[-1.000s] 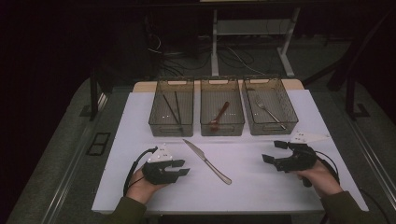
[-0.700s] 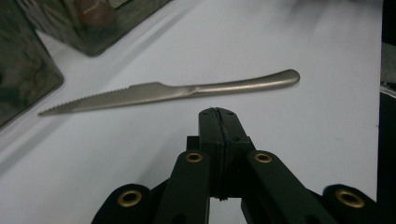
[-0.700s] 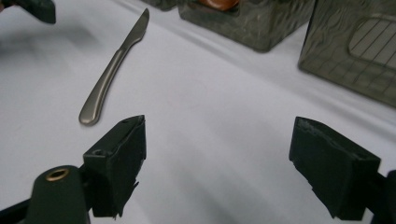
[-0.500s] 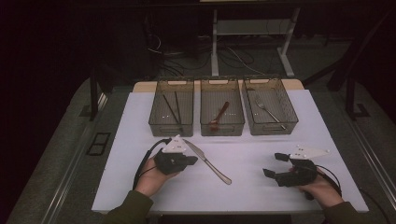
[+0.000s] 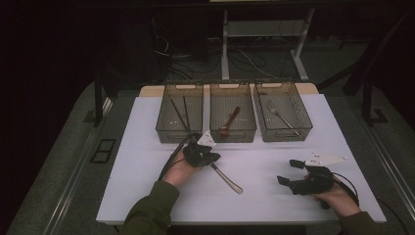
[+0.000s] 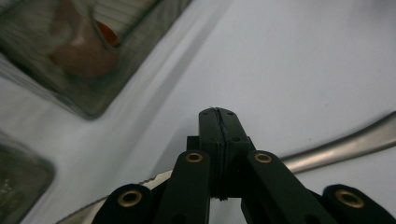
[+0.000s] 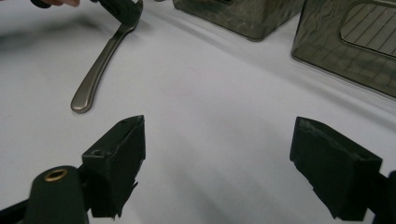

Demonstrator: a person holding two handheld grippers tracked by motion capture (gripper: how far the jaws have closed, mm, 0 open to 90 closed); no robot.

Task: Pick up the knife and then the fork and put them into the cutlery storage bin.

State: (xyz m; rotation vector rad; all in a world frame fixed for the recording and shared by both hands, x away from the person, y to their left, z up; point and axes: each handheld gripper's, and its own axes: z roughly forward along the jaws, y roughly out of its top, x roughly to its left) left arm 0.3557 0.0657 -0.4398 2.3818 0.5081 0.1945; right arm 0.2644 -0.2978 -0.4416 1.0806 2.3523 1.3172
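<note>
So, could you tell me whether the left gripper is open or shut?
Shut: the left gripper has its jaws pressed together over the knife.

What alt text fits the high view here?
A person's left gripper is shut over the blade end of a table knife lying on a white table. The right gripper rests open near the right edge. Behind stand three mesh bins, the middle bin holding a wooden spoon.

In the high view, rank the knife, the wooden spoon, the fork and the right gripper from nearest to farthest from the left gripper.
1. Knife: under the left gripper, on the white mat.
2. Wooden spoon: middle bin, just behind it.
3. Fork: right bin, farther behind and to the right.
4. Right gripper: near the mat's right edge; close to the fork's rank.
</note>
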